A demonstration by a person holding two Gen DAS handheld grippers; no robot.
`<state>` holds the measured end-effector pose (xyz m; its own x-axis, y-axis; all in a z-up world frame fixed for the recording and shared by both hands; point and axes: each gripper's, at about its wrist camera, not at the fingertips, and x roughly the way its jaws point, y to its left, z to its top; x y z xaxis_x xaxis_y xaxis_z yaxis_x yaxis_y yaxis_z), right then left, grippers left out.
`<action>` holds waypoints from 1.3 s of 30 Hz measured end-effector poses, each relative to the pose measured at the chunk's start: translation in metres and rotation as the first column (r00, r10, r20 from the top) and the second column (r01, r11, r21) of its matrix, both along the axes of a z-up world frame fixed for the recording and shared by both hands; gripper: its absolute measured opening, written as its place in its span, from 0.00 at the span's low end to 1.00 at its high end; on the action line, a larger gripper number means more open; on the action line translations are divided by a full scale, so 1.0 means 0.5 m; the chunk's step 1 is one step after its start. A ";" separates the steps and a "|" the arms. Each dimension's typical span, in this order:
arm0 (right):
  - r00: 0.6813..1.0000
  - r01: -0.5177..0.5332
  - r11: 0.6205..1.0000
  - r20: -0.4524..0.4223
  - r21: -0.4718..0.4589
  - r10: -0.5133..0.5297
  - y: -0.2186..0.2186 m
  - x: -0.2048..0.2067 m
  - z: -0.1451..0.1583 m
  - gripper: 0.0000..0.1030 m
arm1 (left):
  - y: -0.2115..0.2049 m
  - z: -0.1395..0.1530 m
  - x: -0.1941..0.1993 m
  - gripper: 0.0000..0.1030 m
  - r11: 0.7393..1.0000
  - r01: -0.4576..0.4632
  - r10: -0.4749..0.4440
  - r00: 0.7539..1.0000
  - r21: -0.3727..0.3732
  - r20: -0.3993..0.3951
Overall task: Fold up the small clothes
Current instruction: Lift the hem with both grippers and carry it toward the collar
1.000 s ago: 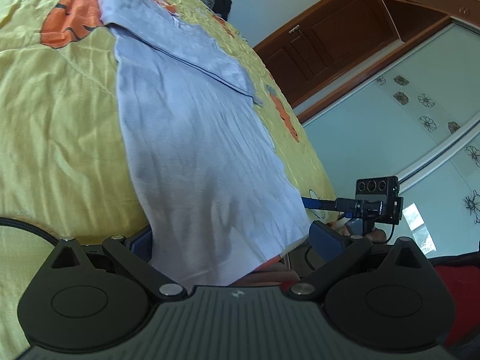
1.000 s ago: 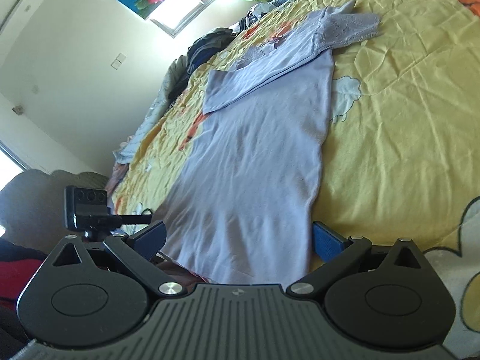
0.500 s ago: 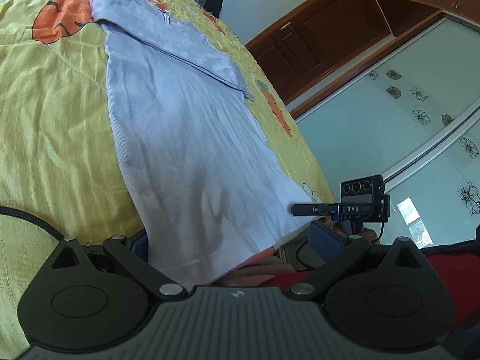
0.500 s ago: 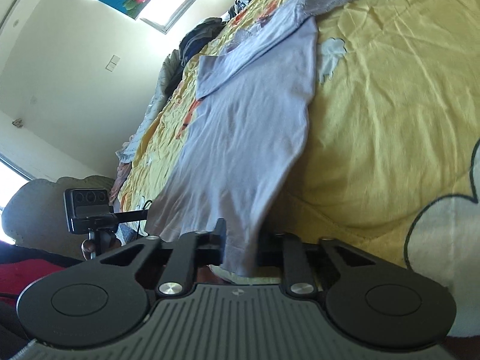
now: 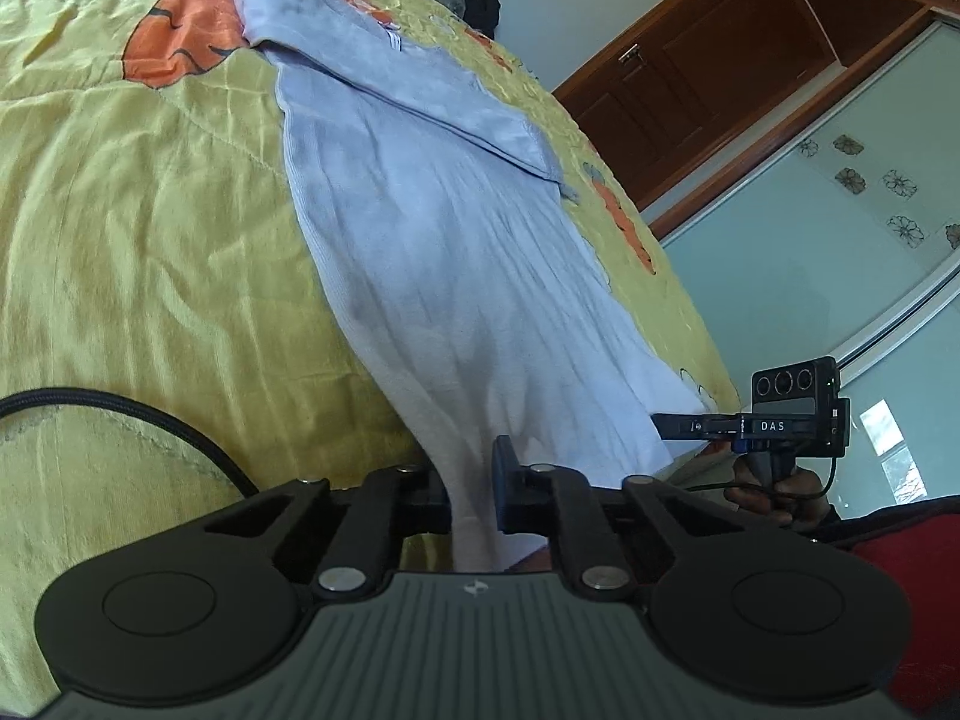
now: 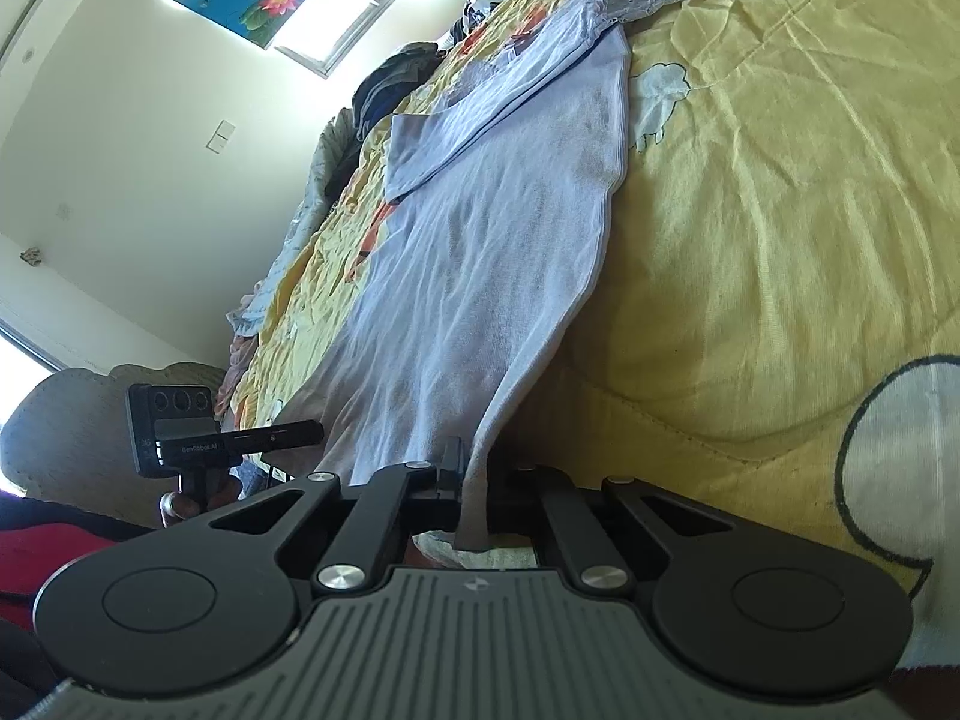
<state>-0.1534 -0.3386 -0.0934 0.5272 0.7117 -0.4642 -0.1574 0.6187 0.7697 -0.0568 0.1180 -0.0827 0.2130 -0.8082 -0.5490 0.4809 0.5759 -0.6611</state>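
We see a pale lilac shirt (image 5: 456, 276) on a yellow bedspread (image 5: 150, 228) with orange cartoon patches.

Your shirt (image 5: 456, 276) lies flat on the bed (image 5: 150, 240), long way out from you, w/ a sleeve folded across its far part. Your left gripper (image 5: 471, 495) pinches the near hem's left corner; right gripper (image 6: 474, 501) pinches the right corner. Clothes pile (image 6: 384, 84) sits behind the shirt.
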 end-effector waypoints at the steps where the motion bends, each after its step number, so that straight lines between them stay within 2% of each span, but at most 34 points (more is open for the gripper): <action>1: 1.000 0.001 1.000 -0.002 0.001 -0.001 0.000 0.000 0.001 0.06 | 0.000 -0.002 -0.002 0.08 1.000 -0.002 0.002 1.000 -0.005 0.002; 10: 1.000 0.006 1.000 -0.018 0.015 -0.006 -0.004 0.001 0.000 0.07 | -0.004 -0.004 -0.005 0.07 1.000 0.006 -0.006 1.000 0.004 0.025; 15: 0.999 0.014 0.999 -0.032 0.045 -0.012 -0.013 0.004 -0.009 0.05 | 0.007 -0.017 0.005 0.07 0.999 -0.017 0.016 0.999 -0.047 -0.028; 29: 0.999 0.037 0.995 -0.036 0.098 -0.033 -0.029 -0.011 -0.019 0.05 | 0.018 -0.025 0.011 0.08 0.997 -0.035 0.029 0.996 -0.075 -0.080; 33: 0.997 0.065 0.982 -0.063 0.177 -0.054 -0.047 -0.011 -0.032 0.07 | 0.021 -0.027 0.013 0.09 0.996 -0.042 0.034 0.995 -0.082 -0.095; 35: 0.997 0.068 0.980 -0.060 0.188 -0.058 -0.050 -0.012 -0.033 0.08 | 0.022 -0.028 0.015 0.09 0.995 -0.048 0.039 0.993 -0.086 -0.110; 39: 0.997 0.064 0.979 -0.050 0.195 -0.055 -0.044 -0.010 -0.033 0.09 | 0.015 -0.020 0.012 0.20 0.994 -0.040 0.029 0.994 -0.098 -0.107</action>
